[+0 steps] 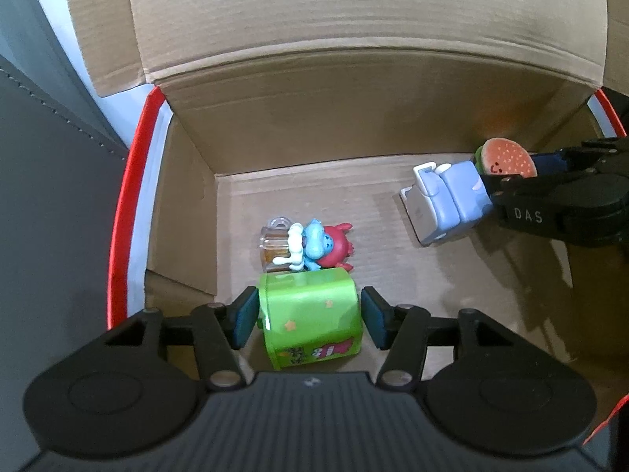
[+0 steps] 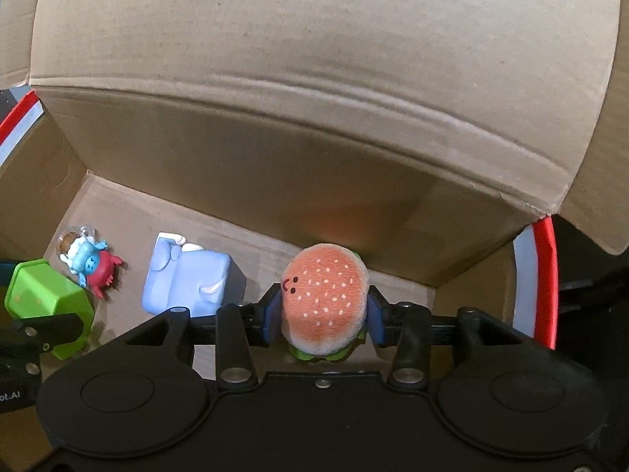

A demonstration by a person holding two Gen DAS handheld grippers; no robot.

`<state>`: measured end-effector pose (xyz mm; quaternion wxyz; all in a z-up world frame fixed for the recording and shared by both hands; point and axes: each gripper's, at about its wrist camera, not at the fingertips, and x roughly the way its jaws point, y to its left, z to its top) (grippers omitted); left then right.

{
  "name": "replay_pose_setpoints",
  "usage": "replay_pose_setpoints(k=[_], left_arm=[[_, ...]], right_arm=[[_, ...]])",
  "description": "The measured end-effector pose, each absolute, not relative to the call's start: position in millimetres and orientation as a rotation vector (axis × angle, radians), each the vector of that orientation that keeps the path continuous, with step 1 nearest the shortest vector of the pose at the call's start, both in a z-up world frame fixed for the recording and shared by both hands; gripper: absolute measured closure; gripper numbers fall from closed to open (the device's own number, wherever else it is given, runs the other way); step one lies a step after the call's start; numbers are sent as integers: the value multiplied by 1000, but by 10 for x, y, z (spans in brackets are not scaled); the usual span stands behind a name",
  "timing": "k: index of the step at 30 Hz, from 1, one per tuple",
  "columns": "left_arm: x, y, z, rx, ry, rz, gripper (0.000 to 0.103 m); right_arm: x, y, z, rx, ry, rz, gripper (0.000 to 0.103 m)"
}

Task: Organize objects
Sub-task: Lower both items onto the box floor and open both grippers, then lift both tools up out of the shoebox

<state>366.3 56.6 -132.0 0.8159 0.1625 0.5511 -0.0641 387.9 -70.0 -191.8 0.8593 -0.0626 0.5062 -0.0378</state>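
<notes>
Both grippers reach into an open cardboard box (image 1: 275, 118). My left gripper (image 1: 308, 316) has its jaws around a green plastic box (image 1: 310, 314); small gaps show between the pads and its sides. The green box also shows in the right wrist view (image 2: 47, 299). My right gripper (image 2: 324, 314) is shut on a plush burger (image 2: 324, 295), seen from the left wrist view (image 1: 507, 157) at the box's right side. A blue-and-red figure with a clear mug (image 1: 302, 246) lies on the box floor just beyond the green box. A pale blue block toy (image 1: 448, 200) lies beside the right gripper.
The box's back flap (image 1: 354, 19) stands up behind. Red-and-white tape (image 1: 133, 196) edges the left wall and the right wall (image 2: 538, 275). A grey surface (image 1: 51, 196) lies outside on the left. Bare cardboard floor (image 1: 373, 244) lies between the toys.
</notes>
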Motion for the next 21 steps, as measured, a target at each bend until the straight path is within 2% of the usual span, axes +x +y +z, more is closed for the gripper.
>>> replay_pose_setpoints(k=[5, 7, 9, 21], left_arm=[[3666, 545, -1277, 331, 1183, -151, 41], [3664, 536, -1247, 332, 1187, -166, 36], [3663, 527, -1212, 322, 1187, -166, 31], [3549, 629, -855, 295, 1141, -166, 24]], right_arm=[[3874, -617, -1927, -162, 1068, -75, 55], [3874, -566, -1909, -170, 1071, -67, 48], [3854, -516, -1856, -174, 1065, -59, 35], [3639, -459, -1483, -146, 1004, -38, 32]])
